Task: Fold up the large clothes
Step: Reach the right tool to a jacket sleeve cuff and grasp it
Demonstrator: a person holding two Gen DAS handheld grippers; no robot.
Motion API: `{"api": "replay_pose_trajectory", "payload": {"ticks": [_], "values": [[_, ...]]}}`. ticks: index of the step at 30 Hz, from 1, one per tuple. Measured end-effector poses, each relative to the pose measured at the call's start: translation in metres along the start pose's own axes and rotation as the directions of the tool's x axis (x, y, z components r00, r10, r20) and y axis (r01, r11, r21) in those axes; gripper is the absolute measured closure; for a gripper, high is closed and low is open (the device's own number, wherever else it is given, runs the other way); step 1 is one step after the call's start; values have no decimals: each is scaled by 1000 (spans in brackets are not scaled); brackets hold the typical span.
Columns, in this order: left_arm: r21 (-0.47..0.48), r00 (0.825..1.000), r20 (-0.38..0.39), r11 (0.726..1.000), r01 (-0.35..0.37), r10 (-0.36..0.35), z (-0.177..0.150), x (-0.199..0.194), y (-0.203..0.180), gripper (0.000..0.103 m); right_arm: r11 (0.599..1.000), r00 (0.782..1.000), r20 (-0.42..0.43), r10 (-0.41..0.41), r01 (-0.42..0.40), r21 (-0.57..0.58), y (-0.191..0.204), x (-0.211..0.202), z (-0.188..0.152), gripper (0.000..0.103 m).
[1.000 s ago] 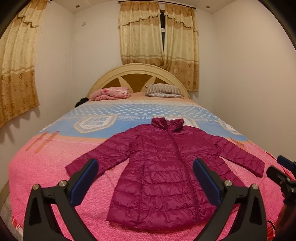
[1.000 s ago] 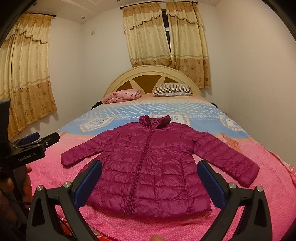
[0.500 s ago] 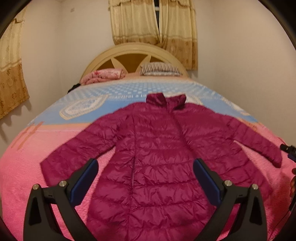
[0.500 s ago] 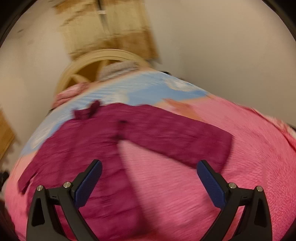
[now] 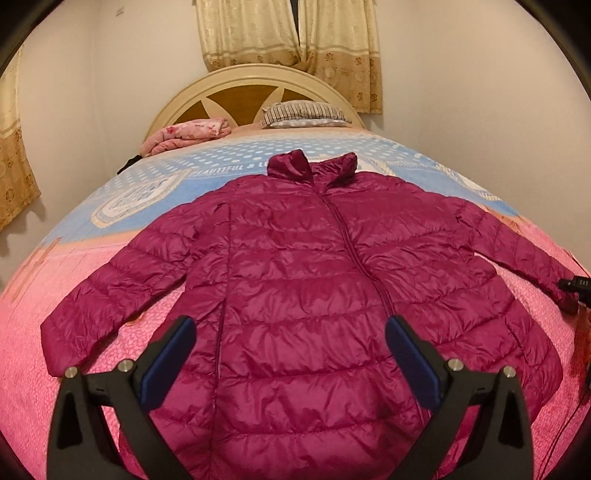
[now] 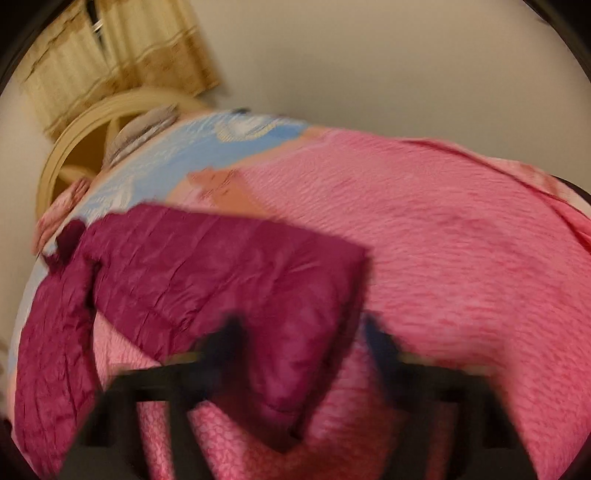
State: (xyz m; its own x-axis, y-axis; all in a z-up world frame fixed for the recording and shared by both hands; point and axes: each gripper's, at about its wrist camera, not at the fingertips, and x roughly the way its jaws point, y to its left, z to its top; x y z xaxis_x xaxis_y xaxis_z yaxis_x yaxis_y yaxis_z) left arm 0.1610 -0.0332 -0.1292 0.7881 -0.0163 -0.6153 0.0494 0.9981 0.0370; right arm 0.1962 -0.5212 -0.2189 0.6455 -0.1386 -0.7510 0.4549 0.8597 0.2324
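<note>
A magenta quilted puffer jacket (image 5: 306, 295) lies flat on the bed, front up, collar toward the headboard, both sleeves spread out. My left gripper (image 5: 290, 349) is open and empty, hovering over the jacket's lower body. In the right wrist view, which is blurred, my right gripper (image 6: 299, 339) is open with its fingers on either side of the cuff end of the jacket's right sleeve (image 6: 229, 266). The fingers stand narrower apart than before. Part of the right gripper shows at the right edge of the left wrist view (image 5: 576, 284).
The bed (image 5: 44, 314) has a pink and blue quilted cover. A folded pink blanket (image 5: 188, 134) and a striped pillow (image 5: 303, 112) lie by the curved headboard (image 5: 255, 79). Walls stand close on both sides, and curtains (image 5: 291, 33) hang behind.
Both grippers have moved forward and down toward the jacket. The right gripper swung right to the sleeve cuff and its fingers have narrowed around it. The left stays open.
</note>
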Motion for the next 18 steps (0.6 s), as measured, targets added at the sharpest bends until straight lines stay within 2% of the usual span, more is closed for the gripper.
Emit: {"api": "replay_pose_trajectory", "payload": {"ticks": [2,5,12,18], "values": [[2,1000,5,1000,-3,3,-1,-2,2,0,1000,999,29,20,-20,-15,2,-5,3,77],[-11,1000,11,1000,-3,4,-1,-4,9,0,999,998,61,32,-31,-15,2,-14,13,85],[-70,999,36,997,9,-6,-2,-13,28,0,995,983,172,60,-46,-84,32,-63,55,92],[-101,999,40,995,17,-13,-6,-15,42,0,971,949,295,107,-36,-238,96,-119,92,93]]}}
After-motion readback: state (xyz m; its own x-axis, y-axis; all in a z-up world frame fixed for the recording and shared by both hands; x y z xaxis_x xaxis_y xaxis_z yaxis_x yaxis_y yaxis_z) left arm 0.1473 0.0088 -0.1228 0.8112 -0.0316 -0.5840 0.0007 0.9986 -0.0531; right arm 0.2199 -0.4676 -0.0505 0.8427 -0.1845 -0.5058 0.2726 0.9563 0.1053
